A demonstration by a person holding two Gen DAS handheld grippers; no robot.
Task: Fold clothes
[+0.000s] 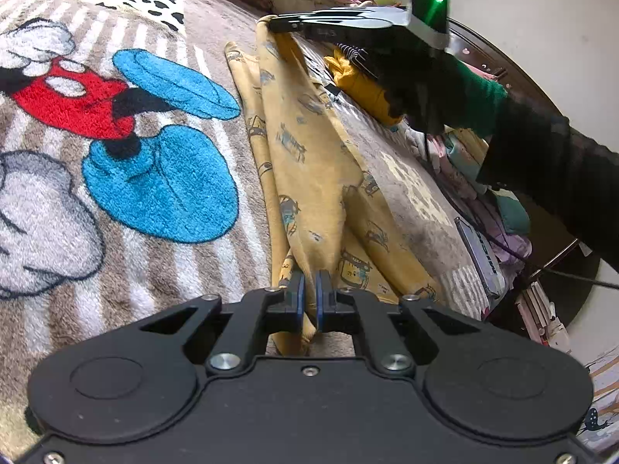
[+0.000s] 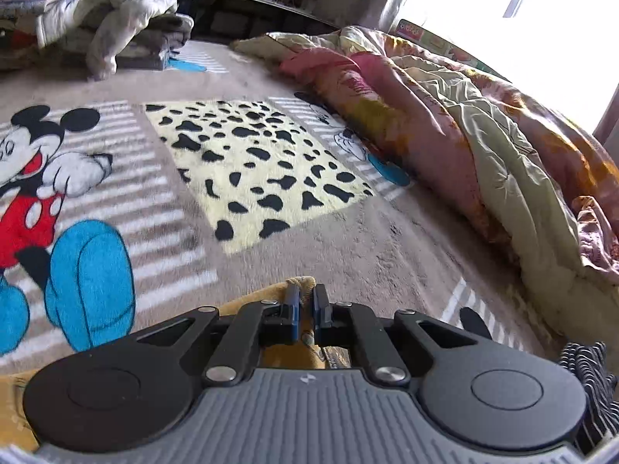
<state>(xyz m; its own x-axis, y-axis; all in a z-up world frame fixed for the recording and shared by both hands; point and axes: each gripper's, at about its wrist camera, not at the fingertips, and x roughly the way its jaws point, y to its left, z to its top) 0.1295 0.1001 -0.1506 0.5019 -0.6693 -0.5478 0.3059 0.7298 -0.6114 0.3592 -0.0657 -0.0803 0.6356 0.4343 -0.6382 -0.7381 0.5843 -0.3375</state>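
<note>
One view only: gloved hand (image 1: 418, 85).

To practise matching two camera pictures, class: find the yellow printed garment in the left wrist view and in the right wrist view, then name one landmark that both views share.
Left wrist view: the yellow printed garment runs from bottom centre up to upper centre, stretched between both claws.
Right wrist view: only a small yellow bunch shows at bottom centre, at the claw's fingertips.
Shared landmark: the cartoon mouse blanket, with blue shoes and red shorts.

Soft yellow printed cloth garment (image 1: 309, 178) lies on a fuzzy, plush blanket (image 1: 116, 232).
</note>
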